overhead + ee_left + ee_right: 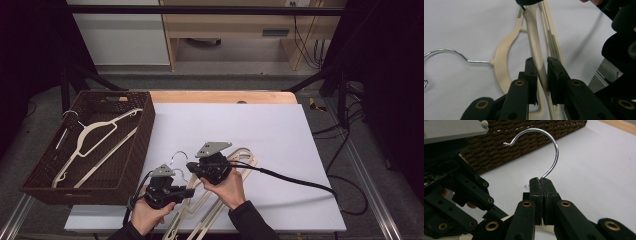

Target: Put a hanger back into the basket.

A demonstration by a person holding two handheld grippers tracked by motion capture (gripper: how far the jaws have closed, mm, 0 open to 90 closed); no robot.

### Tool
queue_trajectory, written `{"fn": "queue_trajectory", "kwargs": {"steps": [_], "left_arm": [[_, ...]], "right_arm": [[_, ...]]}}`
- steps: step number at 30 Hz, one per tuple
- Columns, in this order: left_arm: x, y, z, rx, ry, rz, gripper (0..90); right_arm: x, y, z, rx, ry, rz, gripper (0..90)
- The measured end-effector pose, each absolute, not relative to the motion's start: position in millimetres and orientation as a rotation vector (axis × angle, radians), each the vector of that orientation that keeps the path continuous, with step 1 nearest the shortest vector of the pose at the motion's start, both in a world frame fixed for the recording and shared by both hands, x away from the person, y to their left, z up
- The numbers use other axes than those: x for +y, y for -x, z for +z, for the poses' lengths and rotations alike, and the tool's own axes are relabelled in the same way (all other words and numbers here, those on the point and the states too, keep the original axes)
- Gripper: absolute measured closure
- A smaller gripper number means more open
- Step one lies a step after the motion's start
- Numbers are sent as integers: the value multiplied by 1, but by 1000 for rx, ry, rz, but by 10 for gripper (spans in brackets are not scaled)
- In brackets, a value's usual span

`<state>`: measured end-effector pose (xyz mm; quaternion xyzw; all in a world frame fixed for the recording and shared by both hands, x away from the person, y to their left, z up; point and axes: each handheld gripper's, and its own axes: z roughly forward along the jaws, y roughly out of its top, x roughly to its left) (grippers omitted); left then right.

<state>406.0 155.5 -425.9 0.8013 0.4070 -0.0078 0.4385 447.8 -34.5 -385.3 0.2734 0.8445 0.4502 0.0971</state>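
Right gripper view, tongs (pixel 541 182) clamping hanger hook (pixel 549 152)

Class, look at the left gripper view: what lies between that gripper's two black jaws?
An arm of the cream hanger lies between the pads of the left gripper, which press on it; the left gripper view shows this.

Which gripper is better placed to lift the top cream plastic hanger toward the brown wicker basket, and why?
Probably the right gripper: its jaws are shut on the metal hook of a cream plastic hanger, and the brown wicker basket lies just beyond. The left gripper clamps a hanger arm lower down.
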Motion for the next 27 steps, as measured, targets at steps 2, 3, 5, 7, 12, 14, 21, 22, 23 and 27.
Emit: {"fn": "queue_trajectory", "kwargs": {"steps": [2, 3, 5, 7, 12, 14, 21, 22, 23, 27], "left_arm": [[157, -406, -423, 1021, -1964, -27, 808], [158, -405, -422, 1025, -1953, -25, 819], [160, -405, -419, 1030, -1921, -33, 841], [162, -403, -414, 1014, -1910, -16, 857], [162, -398, -405, 996, -1894, 50, 862], [163, -398, -399, 992, -1888, 52, 862], [171, -397, -367, 935, -1869, 125, 862], [172, -397, -362, 926, -1873, 138, 862], [174, -398, -356, 916, -1876, 152, 863], [181, -401, -335, 872, -1887, 204, 862]], "right_arm": [[-38, -446, -382, 2484, -799, 1354, 886], [-40, -445, -380, 2477, -794, 1371, 887], [-46, -443, -377, 2464, -784, 1395, 861], [-52, -440, -373, 2455, -774, 1400, 831], [-71, -431, -364, 2416, -741, 1439, 710], [-81, -426, -361, 2396, -731, 1454, 650], [-127, -417, -354, 2267, -805, 1513, 387], [-135, -417, -354, 2248, -817, 1527, 362], [-142, -417, -355, 2235, -825, 1536, 338], [-168, -416, -357, 2179, -855, 1595, 225]]}}
